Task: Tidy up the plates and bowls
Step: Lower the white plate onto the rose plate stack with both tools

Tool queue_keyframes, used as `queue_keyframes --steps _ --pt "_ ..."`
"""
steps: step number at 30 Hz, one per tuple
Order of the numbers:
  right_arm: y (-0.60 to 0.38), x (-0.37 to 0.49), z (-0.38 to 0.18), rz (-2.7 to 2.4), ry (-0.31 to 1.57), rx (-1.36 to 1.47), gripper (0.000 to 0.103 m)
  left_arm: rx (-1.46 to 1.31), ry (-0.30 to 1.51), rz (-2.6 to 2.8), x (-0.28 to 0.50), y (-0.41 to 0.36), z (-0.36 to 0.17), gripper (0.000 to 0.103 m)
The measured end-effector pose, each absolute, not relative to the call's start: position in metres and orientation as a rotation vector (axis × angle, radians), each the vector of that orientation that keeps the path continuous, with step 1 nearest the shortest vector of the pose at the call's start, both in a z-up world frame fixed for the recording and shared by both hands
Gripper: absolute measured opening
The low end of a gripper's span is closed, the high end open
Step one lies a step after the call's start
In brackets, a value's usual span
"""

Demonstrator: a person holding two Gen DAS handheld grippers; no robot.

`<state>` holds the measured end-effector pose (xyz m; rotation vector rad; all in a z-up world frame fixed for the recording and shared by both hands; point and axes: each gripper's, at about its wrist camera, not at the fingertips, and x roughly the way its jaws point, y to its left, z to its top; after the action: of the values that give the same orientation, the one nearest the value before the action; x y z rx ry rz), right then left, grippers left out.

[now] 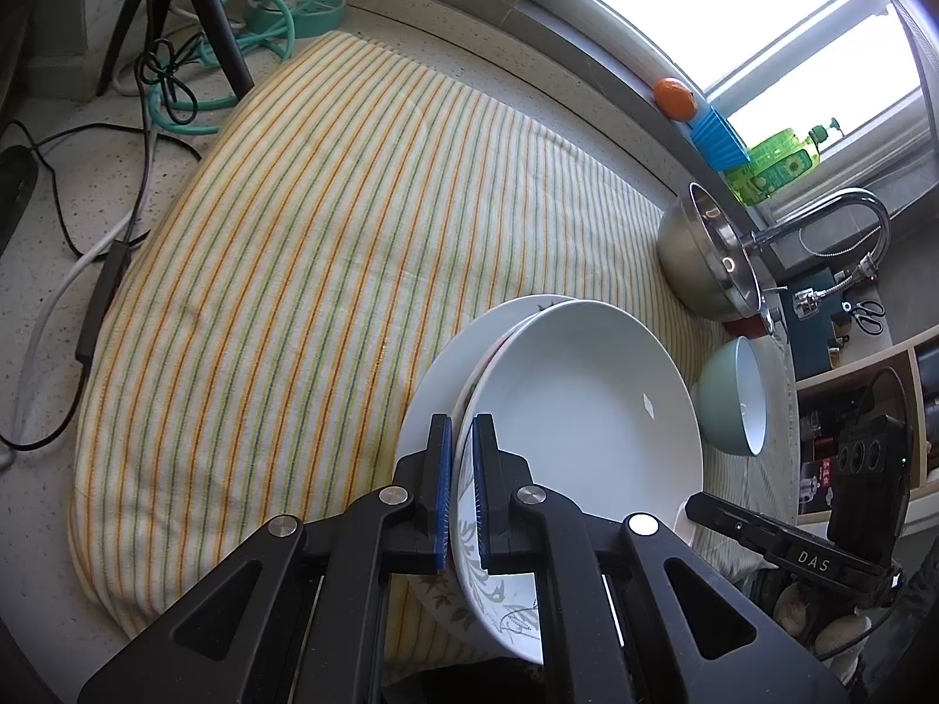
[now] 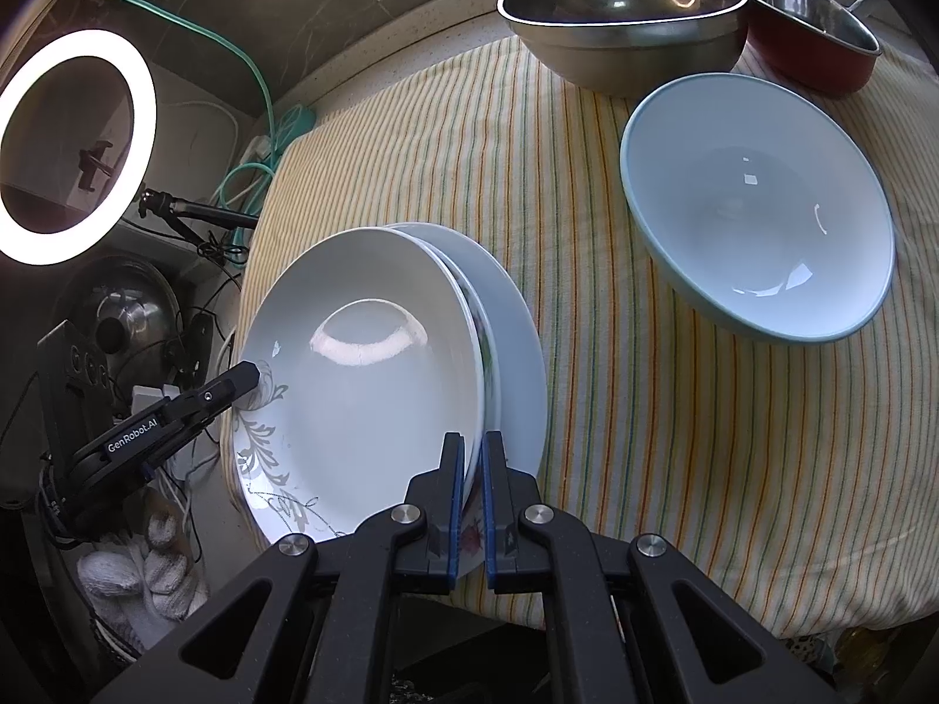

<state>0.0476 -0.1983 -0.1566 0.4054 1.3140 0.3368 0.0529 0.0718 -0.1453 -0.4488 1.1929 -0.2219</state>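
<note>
Right now, through my left wrist camera, my left hand-held gripper (image 1: 462, 490) is clenched on the rim of the white floral plate (image 1: 578, 387), its blue pads pinching the edge from both sides. That plate sits on top of a plain white plate (image 1: 437, 381), and the pair lies on the striped cloth (image 1: 305, 223) that covers the surface. Taking the floral plate as my landmark: the pale blue bowl (image 1: 733, 405) lies just beyond its far edge, the steel bowl (image 1: 704, 258) further off beside the faucet (image 1: 845, 217), and cables and a tripod (image 1: 193, 17) lie well apart at the cloth's far corner.

Through my right wrist camera, my right hand-held gripper (image 2: 471, 498) is likewise clenched, gripping the plates' rim on the opposite side; whether its pads catch only the floral plate (image 2: 364, 364) or the plain plate (image 2: 516, 340) too, I cannot tell. My left hand-held gripper (image 2: 246, 378) shows across the plate, biting the leaf-patterned edge. The pale blue bowl (image 2: 757, 229) stands well apart from the plate, with the steel bowl (image 2: 622, 17) and a red-sided pan (image 2: 816, 35) behind it. A ring light (image 2: 76, 146) glows off to the side.

I judge the step in hand to be a two-handed carry of the plates. Next calls for both hands moving together and level, so the stack does not slide or tip.
</note>
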Motion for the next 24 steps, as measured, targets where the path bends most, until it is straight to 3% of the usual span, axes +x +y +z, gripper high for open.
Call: queue_keyframes --steps 24 --pt "-0.1958 0.0459 -0.1526 0.349 1.297 0.353 0.008 -0.356 1.16 -0.209 0.0477 0.0696 -0.1363 0.008"
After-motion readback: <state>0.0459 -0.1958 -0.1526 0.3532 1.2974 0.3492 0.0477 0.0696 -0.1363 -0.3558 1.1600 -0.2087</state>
